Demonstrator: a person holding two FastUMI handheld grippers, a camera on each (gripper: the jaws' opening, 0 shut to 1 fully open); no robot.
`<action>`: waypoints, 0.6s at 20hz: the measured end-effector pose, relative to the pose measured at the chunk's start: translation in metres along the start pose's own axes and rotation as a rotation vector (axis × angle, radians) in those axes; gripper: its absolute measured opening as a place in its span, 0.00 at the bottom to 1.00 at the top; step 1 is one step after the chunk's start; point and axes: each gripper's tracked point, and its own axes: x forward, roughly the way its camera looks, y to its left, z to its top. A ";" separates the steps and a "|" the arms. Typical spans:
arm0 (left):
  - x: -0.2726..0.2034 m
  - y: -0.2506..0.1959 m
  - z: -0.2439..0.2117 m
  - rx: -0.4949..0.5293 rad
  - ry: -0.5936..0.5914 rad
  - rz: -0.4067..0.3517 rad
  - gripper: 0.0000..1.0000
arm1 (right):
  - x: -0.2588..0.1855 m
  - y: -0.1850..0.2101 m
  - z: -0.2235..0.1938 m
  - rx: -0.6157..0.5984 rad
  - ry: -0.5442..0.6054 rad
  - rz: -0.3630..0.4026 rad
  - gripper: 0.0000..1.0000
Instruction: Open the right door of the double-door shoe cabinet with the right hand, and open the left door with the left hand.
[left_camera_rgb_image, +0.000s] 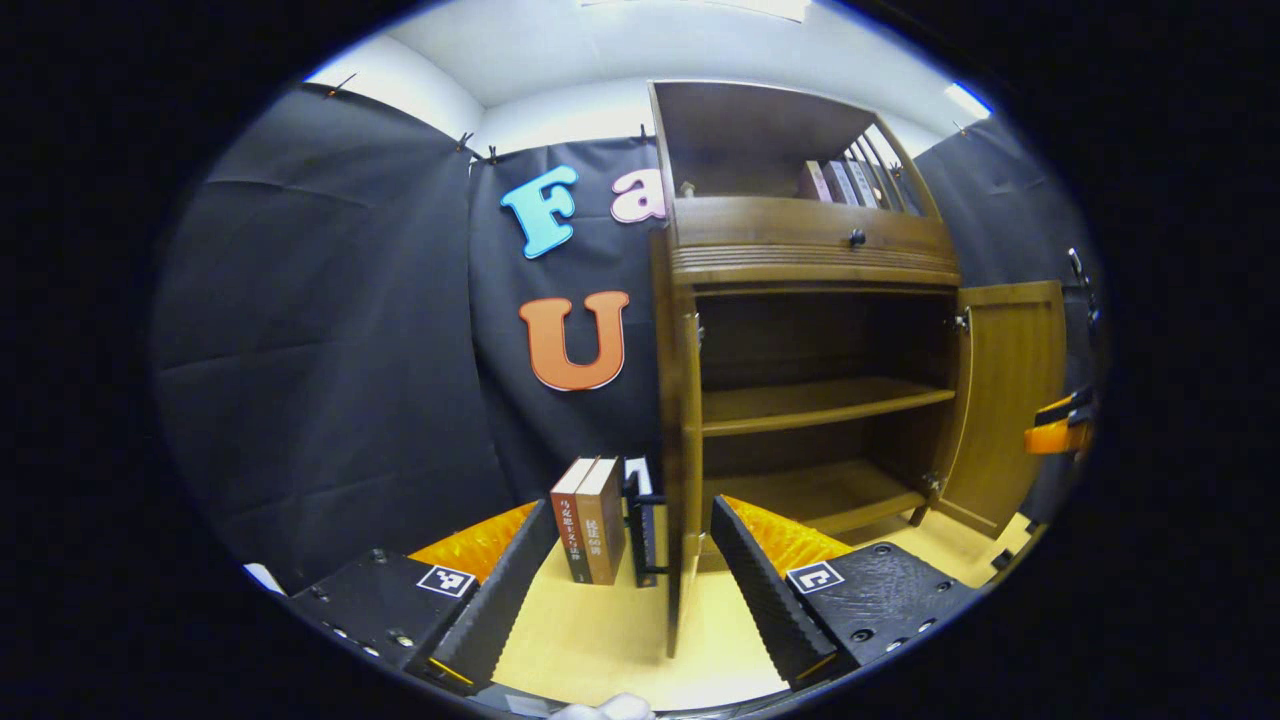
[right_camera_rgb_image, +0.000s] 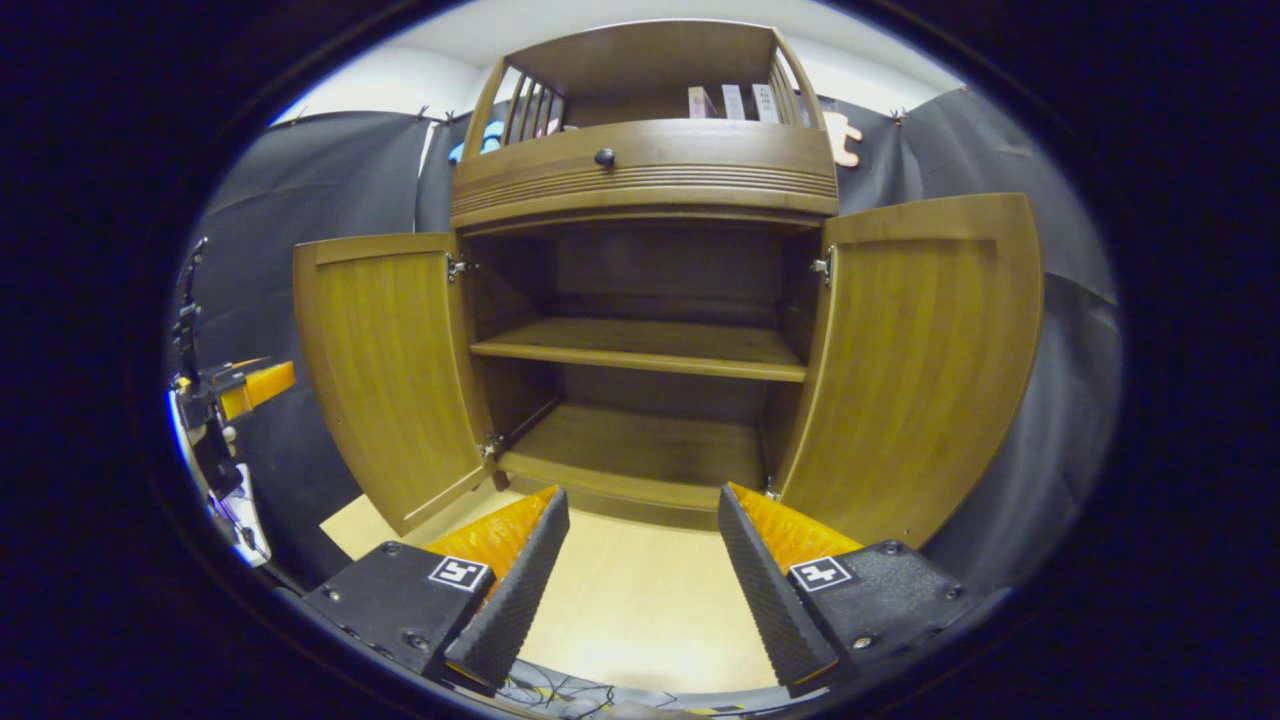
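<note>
Black cloth backs the brown wooden double-door shoe cabinet (right_camera_rgb_image: 645, 330) on the pale floor, left door (right_camera_rgb_image: 385, 370) and right door (right_camera_rgb_image: 920, 360) both swung wide; rigid, light, hinged panels, best taken at their free edges; left tool (left_camera_rgb_image: 635, 590) and right tool (right_camera_rgb_image: 640, 590) gape, holding nothing.

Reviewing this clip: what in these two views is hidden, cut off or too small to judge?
- Left door, left gripper view: seen edge-on, so its face and handle are hidden.
- Book spines on the cabinet's top shelf, right gripper view: too small to tell apart.
- Black object beside the two standing books, left gripper view: mostly hidden by the books and door edge.
</note>
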 end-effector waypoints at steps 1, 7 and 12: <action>-0.001 -0.015 0.004 -0.020 0.005 0.001 1.00 | 0.001 -0.004 0.004 0.003 -0.009 0.003 0.95; 0.002 -0.101 0.030 -0.012 -0.020 -0.024 0.97 | -0.007 -0.041 0.024 0.048 -0.064 -0.037 0.95; 0.011 -0.156 0.026 -0.037 0.004 -0.073 0.96 | -0.017 -0.070 0.037 0.087 -0.117 -0.107 0.95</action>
